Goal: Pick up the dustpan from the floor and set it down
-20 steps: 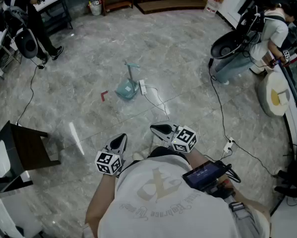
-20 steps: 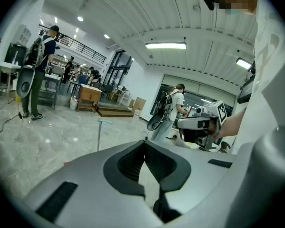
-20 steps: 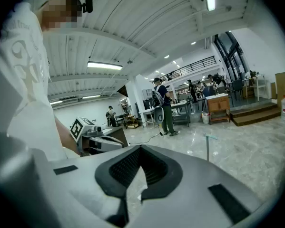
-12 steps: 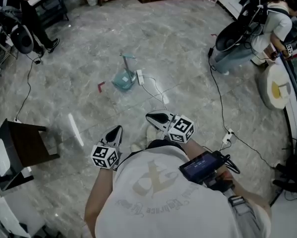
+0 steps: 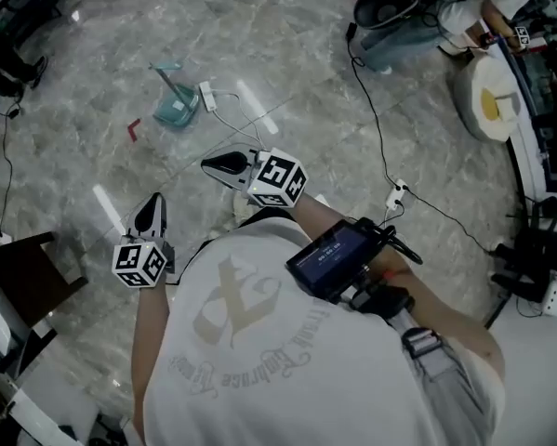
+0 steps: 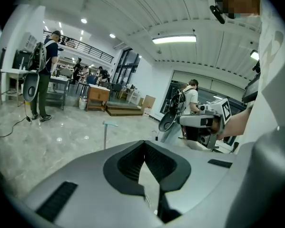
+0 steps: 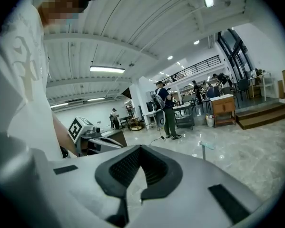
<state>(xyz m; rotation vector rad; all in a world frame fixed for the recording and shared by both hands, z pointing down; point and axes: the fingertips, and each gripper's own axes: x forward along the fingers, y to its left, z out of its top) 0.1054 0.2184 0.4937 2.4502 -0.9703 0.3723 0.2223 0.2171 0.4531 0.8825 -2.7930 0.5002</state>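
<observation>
Both the left tool [image 5: 154, 200] and right tool [image 5: 207, 163] are closed, empty; shirt lettering [image 5: 250, 344] looks unreadably blurred.

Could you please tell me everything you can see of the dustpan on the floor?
The dustpan is pale teal, seemingly plastic: a shallow pan with a thin handle standing up, slightly tilted, ending in a short crossbar. It rests on the grey marbled floor, ahead of the left gripper and right gripper, clear of both. A white power strip lies close beside it; whether they touch is unclear.

Grey marble floor [image 5: 297, 45]: dustpan [image 5: 174, 110], cable [image 5: 378, 124]
</observation>
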